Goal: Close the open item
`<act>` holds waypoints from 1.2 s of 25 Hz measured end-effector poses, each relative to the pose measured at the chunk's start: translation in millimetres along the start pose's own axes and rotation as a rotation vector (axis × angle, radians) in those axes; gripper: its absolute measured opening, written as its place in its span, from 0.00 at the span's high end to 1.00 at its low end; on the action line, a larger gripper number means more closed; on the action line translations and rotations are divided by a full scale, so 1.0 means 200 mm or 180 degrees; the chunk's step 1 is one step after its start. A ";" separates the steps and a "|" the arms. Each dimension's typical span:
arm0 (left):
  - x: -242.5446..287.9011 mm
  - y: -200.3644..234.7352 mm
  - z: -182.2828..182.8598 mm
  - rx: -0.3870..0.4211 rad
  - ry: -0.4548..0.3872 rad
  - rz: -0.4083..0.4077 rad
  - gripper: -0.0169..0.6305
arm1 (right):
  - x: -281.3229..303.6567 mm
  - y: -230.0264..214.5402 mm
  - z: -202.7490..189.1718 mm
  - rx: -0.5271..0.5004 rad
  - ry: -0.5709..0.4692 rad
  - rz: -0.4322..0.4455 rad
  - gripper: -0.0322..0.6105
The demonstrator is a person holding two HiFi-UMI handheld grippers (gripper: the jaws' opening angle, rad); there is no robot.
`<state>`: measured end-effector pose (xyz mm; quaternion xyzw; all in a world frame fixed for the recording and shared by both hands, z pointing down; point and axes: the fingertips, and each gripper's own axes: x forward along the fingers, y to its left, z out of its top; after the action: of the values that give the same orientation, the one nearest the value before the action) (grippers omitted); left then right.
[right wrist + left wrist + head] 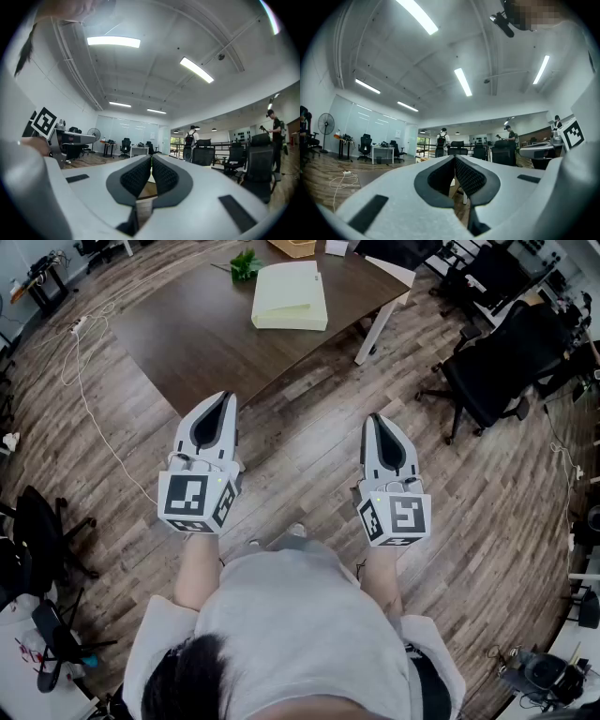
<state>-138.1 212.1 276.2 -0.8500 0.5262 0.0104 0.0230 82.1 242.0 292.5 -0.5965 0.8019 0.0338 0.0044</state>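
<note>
A pale green, flat box-like item [289, 296] lies on the dark brown table [206, 334] far ahead of me; from here I cannot tell how it stands open. My left gripper [228, 395] is held level over the wooden floor, short of the table's near corner, jaws shut with nothing between them. My right gripper [375, 416] hangs level beside it, further right, also shut and empty. In the left gripper view the pads meet at the tips of the left gripper [454, 157]. In the right gripper view the right gripper [151, 157] has its pads together too. Neither gripper view shows the green item.
A small green plant [246, 263] and a wicker basket [292, 247] stand at the table's far side. The table has a white leg [375, 329]. Black office chairs [487, 381] crowd the right. A white cable [89, 409] runs over the floor at left, near another chair [42, 531].
</note>
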 end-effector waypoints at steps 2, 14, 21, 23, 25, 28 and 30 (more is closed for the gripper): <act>0.02 0.00 0.00 -0.0005 -0.0001 0.0000 0.96 | 0.01 -0.01 0.00 -0.0007 0.0005 -0.0004 0.93; 0.10 -0.01 0.01 0.0005 0.0001 0.0080 0.96 | 0.08 -0.09 0.00 0.0003 -0.0009 0.0053 0.93; 0.18 -0.07 0.02 0.0048 -0.0076 0.0107 0.96 | 0.12 -0.21 -0.06 0.0097 0.0041 0.0071 0.93; 0.19 -0.10 0.02 0.0064 -0.0099 0.0120 0.96 | 0.12 -0.23 -0.07 0.0117 0.0032 0.0113 0.93; 0.21 -0.14 0.02 0.0054 -0.0110 0.0127 0.96 | 0.11 -0.26 -0.07 0.0117 0.0025 0.0146 0.93; 0.23 -0.18 0.01 0.0039 -0.0092 0.0118 0.96 | 0.10 -0.31 -0.08 0.0148 0.0018 0.0153 0.93; 0.25 -0.20 0.00 0.0048 -0.0076 0.0114 0.96 | 0.09 -0.33 -0.09 0.0167 0.0011 0.0154 0.93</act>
<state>-79.7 185.1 275.9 -0.8400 0.5411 0.0171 0.0355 140.2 204.0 306.5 -0.5766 0.8167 0.0118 0.0177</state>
